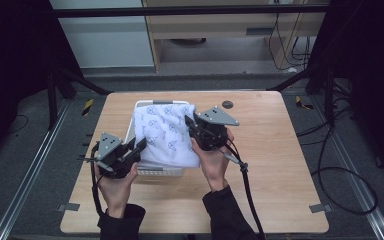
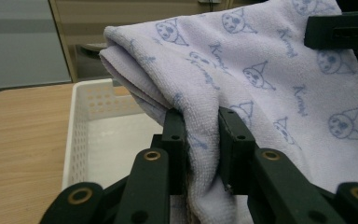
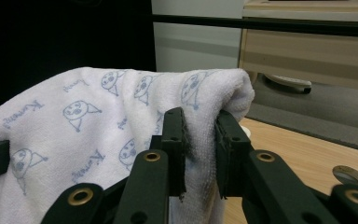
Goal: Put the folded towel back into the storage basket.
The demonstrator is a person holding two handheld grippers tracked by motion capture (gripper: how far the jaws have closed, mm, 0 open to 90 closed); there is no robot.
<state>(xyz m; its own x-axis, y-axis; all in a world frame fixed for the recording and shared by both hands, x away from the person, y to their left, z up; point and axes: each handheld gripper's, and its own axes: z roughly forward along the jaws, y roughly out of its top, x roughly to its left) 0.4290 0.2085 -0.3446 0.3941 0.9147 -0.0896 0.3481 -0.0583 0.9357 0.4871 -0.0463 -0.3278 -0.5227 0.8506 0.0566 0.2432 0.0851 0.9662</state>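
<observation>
We note two black handheld grippers. The left gripper (image 1: 130, 152) carries a grey three-cornered plate with small dark screw holes, as does the right gripper (image 1: 200, 129). A black cable trails from each, the right one with a grey fitting along it. In both gripper views the jaws are flat black bars on black linkage arms, pinned with brass-coloured rivets and small dark screws. The person wears dark long sleeves (image 1: 125, 220)

Towel (image 1: 166, 132) over basket (image 1: 157, 171), between left claw (image 1: 136, 149), right claw (image 1: 192, 123).
</observation>
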